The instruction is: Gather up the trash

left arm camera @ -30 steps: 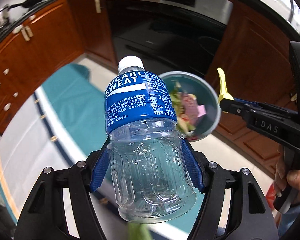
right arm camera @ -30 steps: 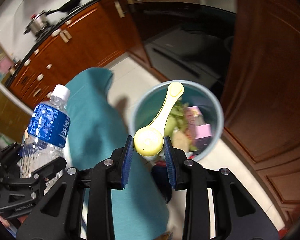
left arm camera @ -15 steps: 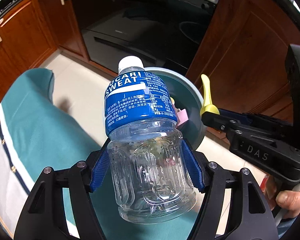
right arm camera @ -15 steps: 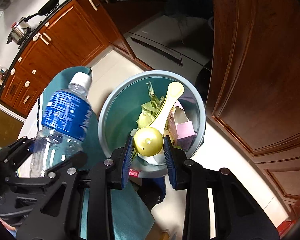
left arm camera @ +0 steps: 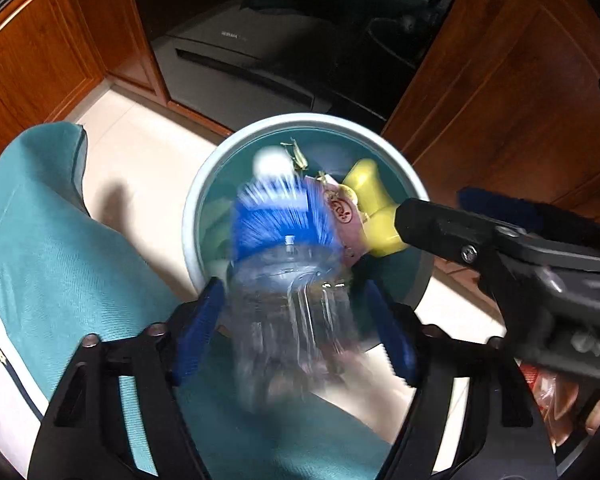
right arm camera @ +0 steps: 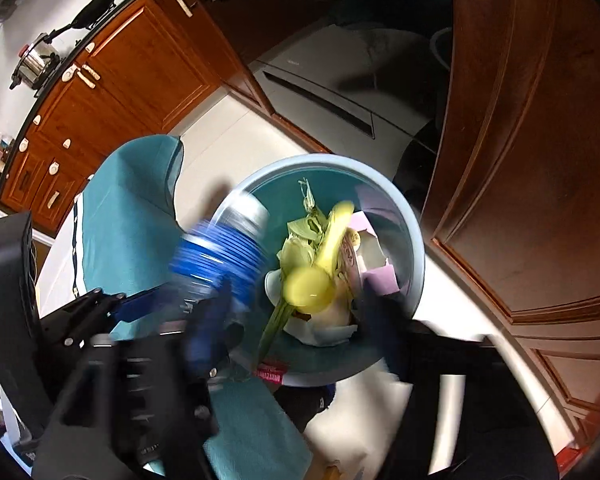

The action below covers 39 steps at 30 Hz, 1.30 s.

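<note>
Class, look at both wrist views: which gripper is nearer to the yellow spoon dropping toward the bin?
Right. The yellow spoon falls just ahead of the right gripper, whose jaws have just opened. The left gripper sits farther off, beside the bin, around the blurred bottle.

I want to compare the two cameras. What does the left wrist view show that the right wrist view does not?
Only the left wrist view: a hand at the lower right.
Only the right wrist view: a steel pot and a black pan on the counter.
Both: the blurred blue-label bottle, the yellow scoop, the bin with trash, and the teal cloth.
</note>
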{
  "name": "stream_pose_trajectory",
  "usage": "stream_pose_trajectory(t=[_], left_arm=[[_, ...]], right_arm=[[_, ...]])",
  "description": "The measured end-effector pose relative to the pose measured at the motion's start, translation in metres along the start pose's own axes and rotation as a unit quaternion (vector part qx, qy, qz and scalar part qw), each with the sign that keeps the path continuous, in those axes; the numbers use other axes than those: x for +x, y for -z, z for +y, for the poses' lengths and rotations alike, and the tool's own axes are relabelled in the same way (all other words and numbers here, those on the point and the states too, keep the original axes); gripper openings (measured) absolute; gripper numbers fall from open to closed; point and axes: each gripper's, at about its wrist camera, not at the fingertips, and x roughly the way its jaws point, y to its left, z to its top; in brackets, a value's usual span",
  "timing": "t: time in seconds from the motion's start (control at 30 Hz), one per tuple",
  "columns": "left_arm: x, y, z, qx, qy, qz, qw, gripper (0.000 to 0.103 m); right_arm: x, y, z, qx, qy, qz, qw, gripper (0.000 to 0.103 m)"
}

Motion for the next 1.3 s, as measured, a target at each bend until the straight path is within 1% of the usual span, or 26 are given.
stream_pose_trajectory(t=[0.03, 0.1, 0.13, 0.2, 0.23, 0.37, 0.5, 0.67, 0.87, 0.9, 0.93, 1.1, 1.3], left_arm=[[0.0, 0.001, 0.001, 0.003, -0.006, 0.0, 1.0, 0.078], [-0.001, 0.002, 0.0, 0.011, -0.012, 0.003, 0.9999, 0.079], [-0.002, 0.003, 0.001, 0.012, -0.012, 0.005, 0.9998, 0.079], [-0.004, 0.005, 0.002, 0.012, -0.015, 0.005, 0.9998, 0.086], [-0.005, 0.006, 0.003, 0.011, -0.017, 0.003, 0.9998, 0.088], [-0.011, 0.01, 0.006, 0.01, -0.019, 0.001, 0.9998, 0.09], [-0.017, 0.011, 0.01, 0.007, -0.02, -0.007, 0.9997, 0.095], [-0.035, 0.019, 0.014, 0.004, -0.024, -0.018, 0.9995, 0.097], [-0.067, 0.043, 0.017, 0.001, -0.041, -0.04, 0.9983, 0.099], [-0.073, 0.048, 0.018, 0.0, -0.045, -0.043, 0.9981, 0.099], [-0.079, 0.054, 0.019, -0.001, -0.048, -0.047, 0.9977, 0.099], [-0.104, 0.078, 0.02, 0.005, -0.06, -0.063, 0.9962, 0.099], [-0.121, 0.104, 0.02, 0.007, -0.058, -0.064, 0.9962, 0.099]], right_arm=[[0.0, 0.0, 0.001, -0.001, 0.002, -0.002, 1.0, 0.08], [0.003, 0.001, 0.001, 0.004, 0.001, 0.004, 1.0, 0.087], [0.004, 0.002, 0.001, 0.007, 0.001, 0.007, 1.0, 0.088], [0.006, 0.004, 0.002, 0.006, 0.007, 0.017, 1.0, 0.092], [0.006, 0.005, 0.002, 0.005, 0.012, 0.02, 1.0, 0.093], [0.005, 0.01, 0.005, 0.001, 0.035, 0.026, 0.999, 0.093], [-0.001, 0.015, 0.005, 0.005, 0.043, 0.027, 0.999, 0.094], [-0.015, 0.02, 0.009, 0.003, 0.051, 0.025, 0.998, 0.094], [-0.046, 0.037, 0.021, -0.011, 0.055, 0.011, 0.998, 0.094], [-0.05, 0.039, 0.023, -0.013, 0.055, 0.009, 0.998, 0.096], [-0.059, 0.043, 0.026, -0.017, 0.054, 0.003, 0.998, 0.097], [-0.091, 0.061, 0.036, -0.031, 0.061, -0.022, 0.997, 0.097], [-0.113, 0.084, 0.041, -0.047, 0.092, -0.028, 0.994, 0.097]])
